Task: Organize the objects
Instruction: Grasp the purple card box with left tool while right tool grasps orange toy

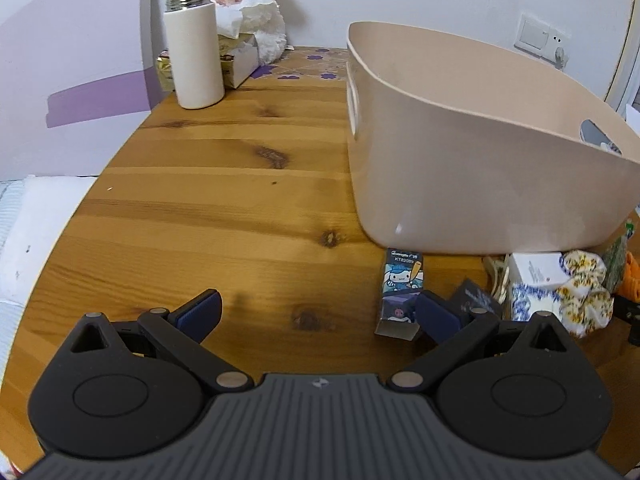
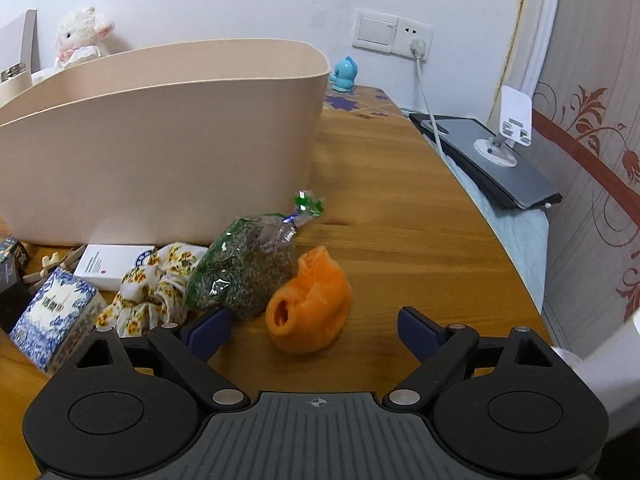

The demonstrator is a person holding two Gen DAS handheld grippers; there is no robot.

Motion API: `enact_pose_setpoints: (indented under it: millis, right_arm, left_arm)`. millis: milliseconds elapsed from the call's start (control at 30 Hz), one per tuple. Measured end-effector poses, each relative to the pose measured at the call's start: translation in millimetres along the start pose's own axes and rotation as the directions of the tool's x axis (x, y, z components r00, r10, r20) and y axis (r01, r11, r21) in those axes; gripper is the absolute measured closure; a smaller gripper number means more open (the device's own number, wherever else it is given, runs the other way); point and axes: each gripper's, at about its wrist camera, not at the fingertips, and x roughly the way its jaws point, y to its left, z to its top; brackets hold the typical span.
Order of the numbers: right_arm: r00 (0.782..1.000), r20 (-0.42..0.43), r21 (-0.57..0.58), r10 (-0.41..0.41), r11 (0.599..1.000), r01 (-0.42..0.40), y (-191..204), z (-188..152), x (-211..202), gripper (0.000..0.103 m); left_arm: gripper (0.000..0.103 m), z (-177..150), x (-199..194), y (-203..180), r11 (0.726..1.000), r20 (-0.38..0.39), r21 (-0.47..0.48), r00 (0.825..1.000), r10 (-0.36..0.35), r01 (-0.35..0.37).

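A beige plastic bin [image 1: 460, 168] [image 2: 160, 148] stands on the wooden table [image 1: 224, 200]. In front of it lie a cartoon-printed small box [image 1: 400, 292], a white flat box [image 2: 114, 264], a blue-and-white patterned box [image 2: 54, 316], a floral scrunchie [image 2: 154, 288], a clear bag of dried herbs [image 2: 244, 268] and an orange rolled cloth [image 2: 310, 306]. My left gripper [image 1: 320, 314] is open and empty, its right finger beside the cartoon box. My right gripper [image 2: 314, 334] is open, with the orange cloth just ahead between its fingers.
A white thermos [image 1: 195, 50], a tissue box [image 1: 240, 60] and a plush lamb [image 1: 252, 4] stand at the back left. A blue figurine [image 2: 344, 76], a wall socket with cable [image 2: 416, 40] and a tablet with phone stand [image 2: 488, 156] are at the right.
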Motion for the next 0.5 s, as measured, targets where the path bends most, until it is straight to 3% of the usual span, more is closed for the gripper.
enact_pose_setpoints:
  millis: [133,233,267,300,333,433,500]
  right_arm:
    - [1.000,0.002,-0.002,0.005,1.000,-0.005,2.3,2.1,6.8,0.016]
    - [1.000,0.009,0.008,0.017,1.000,-0.017,2.3,2.4,8.5,0.020]
    - [1.000,0.011,0.012,0.023,1.000,-0.023,2.0,2.7,8.5,0.026]
    - [0.999,0.013,0.017,0.029,0.999,-0.030,1.7,3.0,8.3,0.032]
    - [0.999,0.013,0.022,0.037,0.999,-0.037,1.4,2.8,7.7,0.035]
    - [0.998,0.013,0.031,0.061,0.998,-0.061,0.0,1.6,4.6,0.057]
    - [0.998,0.007,0.034,0.069,0.997,-0.069,-0.1,-0.1,1.6,0.082]
  left_arm:
    - [0.001,7.1,5.2,-4.8,0.998,-0.004,-0.005,0.998,-0.062,0.062]
    - [0.002,10.7,13.6,-12.5,0.998,-0.014,0.016,0.999,-0.053,0.053]
    - [0.005,11.4,17.1,-13.6,0.999,-0.022,0.018,0.999,-0.048,0.048]
    - [0.014,12.0,21.0,-13.8,0.998,-0.036,0.015,0.998,-0.056,0.056]
    - [0.016,12.1,25.7,-14.0,0.998,-0.058,0.009,0.996,-0.064,0.065]
    - [0.023,11.1,24.9,-16.6,0.998,-0.043,0.032,0.998,-0.044,0.046]
    - [0.037,9.8,22.3,-18.1,0.998,-0.030,0.058,0.999,-0.031,0.033]
